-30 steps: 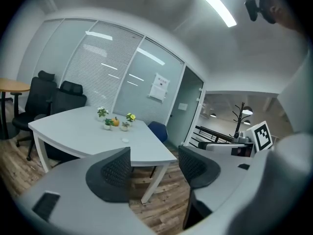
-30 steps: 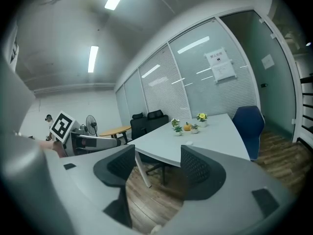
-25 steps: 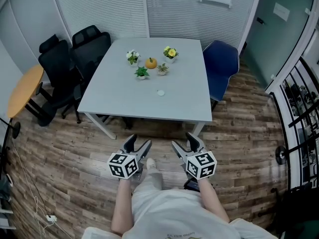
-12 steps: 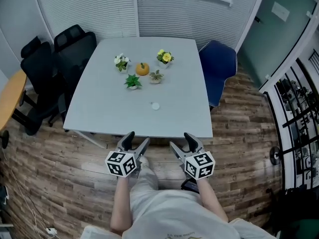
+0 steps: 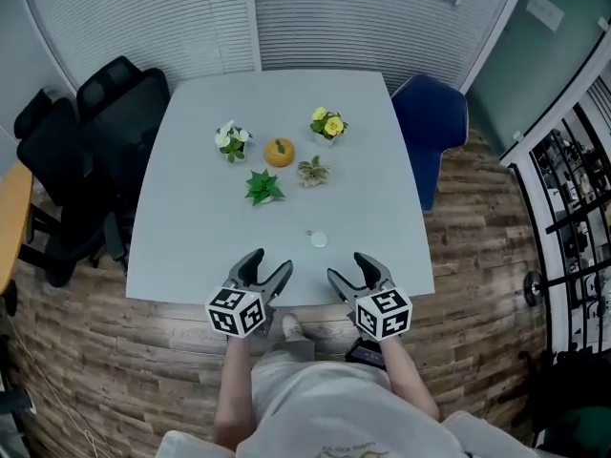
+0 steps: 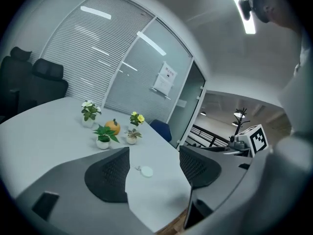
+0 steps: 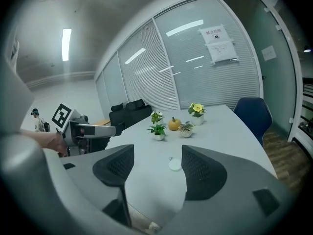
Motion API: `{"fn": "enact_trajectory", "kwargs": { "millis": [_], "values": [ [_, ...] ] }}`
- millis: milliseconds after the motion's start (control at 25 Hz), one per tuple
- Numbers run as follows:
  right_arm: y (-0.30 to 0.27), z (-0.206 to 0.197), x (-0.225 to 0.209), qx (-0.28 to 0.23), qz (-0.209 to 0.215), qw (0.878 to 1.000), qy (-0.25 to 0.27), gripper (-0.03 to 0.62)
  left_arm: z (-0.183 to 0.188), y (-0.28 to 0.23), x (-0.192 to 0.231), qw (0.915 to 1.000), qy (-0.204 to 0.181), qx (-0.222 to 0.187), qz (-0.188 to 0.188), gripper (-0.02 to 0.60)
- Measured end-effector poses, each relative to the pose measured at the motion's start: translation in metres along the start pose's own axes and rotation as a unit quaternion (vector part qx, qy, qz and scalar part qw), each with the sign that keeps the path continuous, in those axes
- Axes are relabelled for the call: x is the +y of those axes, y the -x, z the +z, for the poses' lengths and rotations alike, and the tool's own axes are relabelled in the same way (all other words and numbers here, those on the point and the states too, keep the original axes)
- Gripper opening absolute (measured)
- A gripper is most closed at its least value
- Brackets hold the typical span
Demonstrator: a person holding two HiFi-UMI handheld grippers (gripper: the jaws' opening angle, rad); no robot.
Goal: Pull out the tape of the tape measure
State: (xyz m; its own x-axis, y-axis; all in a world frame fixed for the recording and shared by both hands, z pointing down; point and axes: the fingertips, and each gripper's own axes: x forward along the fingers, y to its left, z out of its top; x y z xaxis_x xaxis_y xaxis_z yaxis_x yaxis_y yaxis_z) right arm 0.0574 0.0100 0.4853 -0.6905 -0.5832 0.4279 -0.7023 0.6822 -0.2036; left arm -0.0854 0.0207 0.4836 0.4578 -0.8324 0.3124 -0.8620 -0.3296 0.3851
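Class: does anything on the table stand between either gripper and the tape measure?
Nothing visible. Bare table separates the tape measure from the open left gripper and right gripper; the potted plants stand beyond it.

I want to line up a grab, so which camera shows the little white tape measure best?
The right gripper view: the tape measure lies unobstructed on the table, framed between the open jaws, pull tab visible. The left gripper view shows it similarly, but nearer one jaw. The head view shows only a small white dot.
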Motion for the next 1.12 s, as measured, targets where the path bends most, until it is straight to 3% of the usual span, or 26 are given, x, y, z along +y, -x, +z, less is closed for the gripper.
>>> {"fn": "enact_trajectory", "kwargs": {
  "millis": [240, 480, 680, 1120],
  "values": [
    [-0.042, 0.014, -0.024, 0.021, -0.039, 0.999, 0.015, 0.302, 0.018, -0.036, 0.04, 0.9992, -0.004, 0.017, -0.035, 0.301],
    [-0.045, 0.013, -0.047, 0.044, -0.073, 0.996, 0.021, 0.301, 0.016, -0.067, 0.047, 0.9969, -0.001, 0.037, -0.069, 0.301],
    [-0.056, 0.006, -0.053, 0.059, -0.074, 0.995, 0.023, 0.302, 0.015, -0.081, 0.051, 0.9956, -0.003, 0.047, -0.081, 0.301],
    [-0.088, 0.001, -0.055, 0.08, -0.047, 0.995, 0.032, 0.302, 0.022, -0.096, 0.072, 0.996, -0.005, 0.057, -0.068, 0.299]
  ]
}}
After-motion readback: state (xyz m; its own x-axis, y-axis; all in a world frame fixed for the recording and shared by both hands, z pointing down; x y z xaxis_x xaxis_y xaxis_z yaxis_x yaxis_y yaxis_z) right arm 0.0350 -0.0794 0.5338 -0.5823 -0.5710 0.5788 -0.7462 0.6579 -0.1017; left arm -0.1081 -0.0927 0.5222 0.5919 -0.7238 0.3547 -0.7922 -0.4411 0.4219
